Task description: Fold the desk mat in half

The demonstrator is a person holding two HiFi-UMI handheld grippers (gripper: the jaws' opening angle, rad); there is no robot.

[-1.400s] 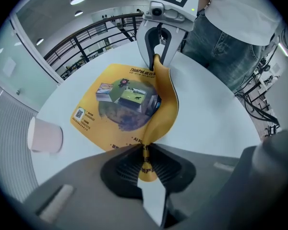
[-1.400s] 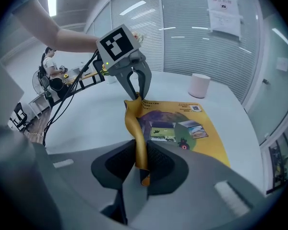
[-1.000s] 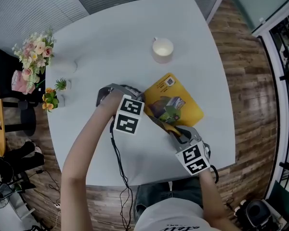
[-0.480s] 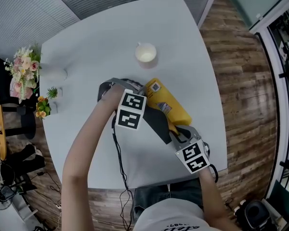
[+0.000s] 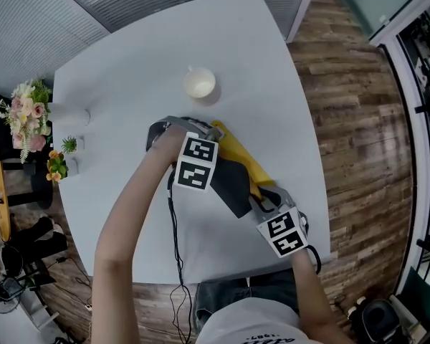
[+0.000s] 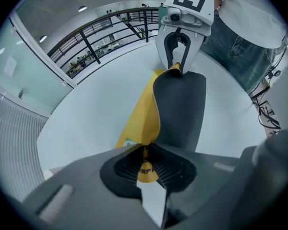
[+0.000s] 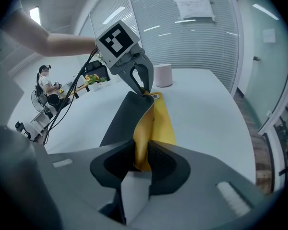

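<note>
White counter (image 5: 129, 70) underneath; left gripper (image 6: 145, 169) pinches one desk mat (image 6: 180, 109) corner, right gripper (image 7: 143, 163), jaws just easing apart, holds another, to fold it.

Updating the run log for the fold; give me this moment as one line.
left gripper: shut on desk mat corner | right gripper: holds mat between jaws, just been opening | fold: partway, black underside up

The right gripper (image 7: 140, 159), its jaws just now opening slightly, pinches the yellow-and-black desk mat (image 7: 161, 123); the left gripper (image 7: 144, 91) grips its far corner.
</note>
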